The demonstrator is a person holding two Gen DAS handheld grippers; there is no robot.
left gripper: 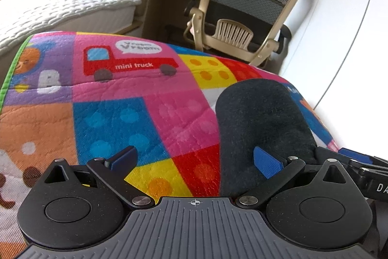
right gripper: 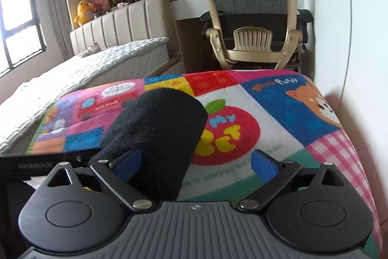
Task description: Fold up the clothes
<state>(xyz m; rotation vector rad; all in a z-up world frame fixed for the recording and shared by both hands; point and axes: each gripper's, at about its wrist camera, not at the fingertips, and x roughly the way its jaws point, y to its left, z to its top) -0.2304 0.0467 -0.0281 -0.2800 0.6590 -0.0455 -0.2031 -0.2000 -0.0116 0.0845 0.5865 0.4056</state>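
While the black garment [left gripper: 262, 128] lies flat on the patchwork mat [left gripper: 145, 118], we judge a clean fold needs both near corners pinched evenly. Left claw [left gripper: 194, 159] sits low at the garment's near left edge, right claw [right gripper: 196, 165] at its near right edge; both gape wide, holding nothing.

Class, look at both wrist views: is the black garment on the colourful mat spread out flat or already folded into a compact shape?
Folded, or at least bunched compact: the black garment is a narrow rounded bundle on the mat, with no sleeves or legs spread. Layers cannot be counted.
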